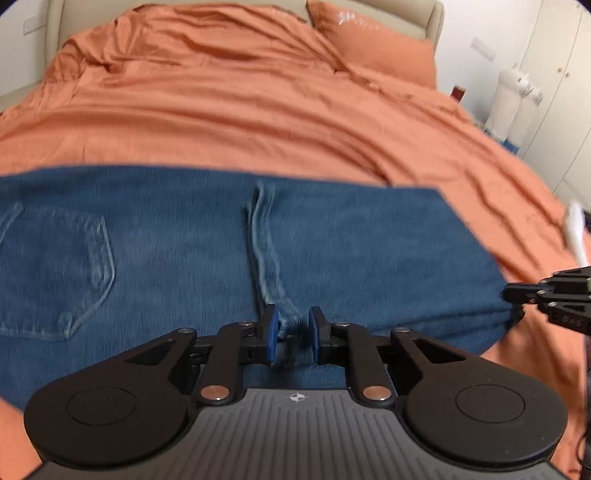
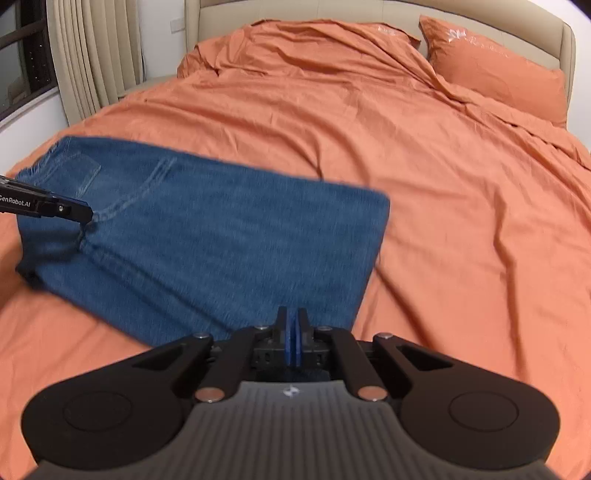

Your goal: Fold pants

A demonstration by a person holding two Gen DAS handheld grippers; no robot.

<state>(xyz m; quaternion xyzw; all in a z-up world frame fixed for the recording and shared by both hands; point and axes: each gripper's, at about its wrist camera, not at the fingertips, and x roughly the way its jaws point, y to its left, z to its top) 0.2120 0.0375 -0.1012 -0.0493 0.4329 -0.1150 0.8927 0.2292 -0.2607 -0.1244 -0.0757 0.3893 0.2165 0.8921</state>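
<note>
Blue denim pants lie folded flat on the orange bed cover; they also show in the right wrist view. My left gripper is open, its blue pads either side of the raised crotch seam at the near edge of the pants. It shows at the left of the right wrist view. My right gripper has its pads pressed together at the near right edge of the pants; whether denim sits between them is hidden. It also shows at the pants' right corner in the left wrist view.
The orange bed cover stretches away to an orange pillow and a beige headboard. Curtains hang at the left. White items stand by the wall on the right.
</note>
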